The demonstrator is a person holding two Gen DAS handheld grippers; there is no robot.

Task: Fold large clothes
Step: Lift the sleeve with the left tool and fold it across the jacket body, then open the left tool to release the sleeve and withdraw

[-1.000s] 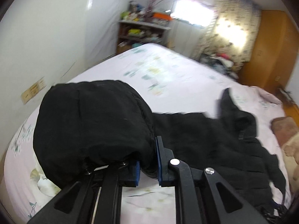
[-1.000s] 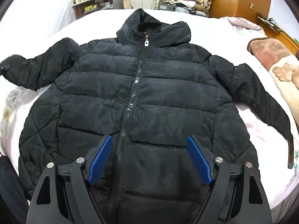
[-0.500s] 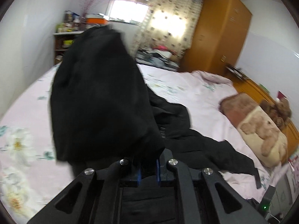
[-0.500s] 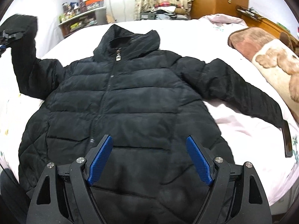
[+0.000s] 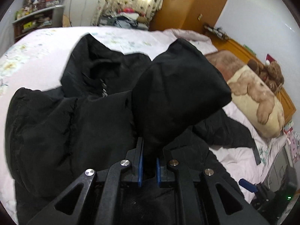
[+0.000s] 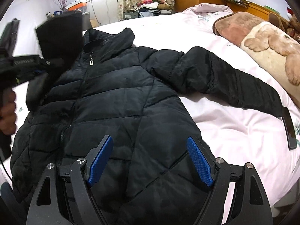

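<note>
A pink bed [image 6: 234,123] fills both views, with a black puffer jacket [image 6: 121,112] lying front-up across it, zipped, collar toward the far side. A pillow [image 6: 266,48] printed with a bear lies at the bed's right end.

What has changed: a second ago one sleeve [image 5: 178,93] lay stretched out to the side on the sheet. Half a second ago it was raised high. Now it has swung inward and hangs over the chest of the jacket, near the collar. This looks like the first fold, sleeve across body, about to be laid down; the rest of the folding is not yet done.

The other sleeve [image 6: 234,86] lies straight out toward the pillow, untouched, as before.

The left gripper [image 5: 149,165] is clenched on the lifted sleeve's end, its blue pads pinching black fabric. The right gripper [image 6: 150,161] hovers over the jacket's lower half, fingers spread wide, holding nothing.

The right view alone shows the jacket's whole outline, the flat sleeve, and the person's left hand [image 6: 7,116] on the blurred left gripper. The left view alone shows the grip close up: fabric wedged between the pads, the sleeve bulging beyond them.
</note>
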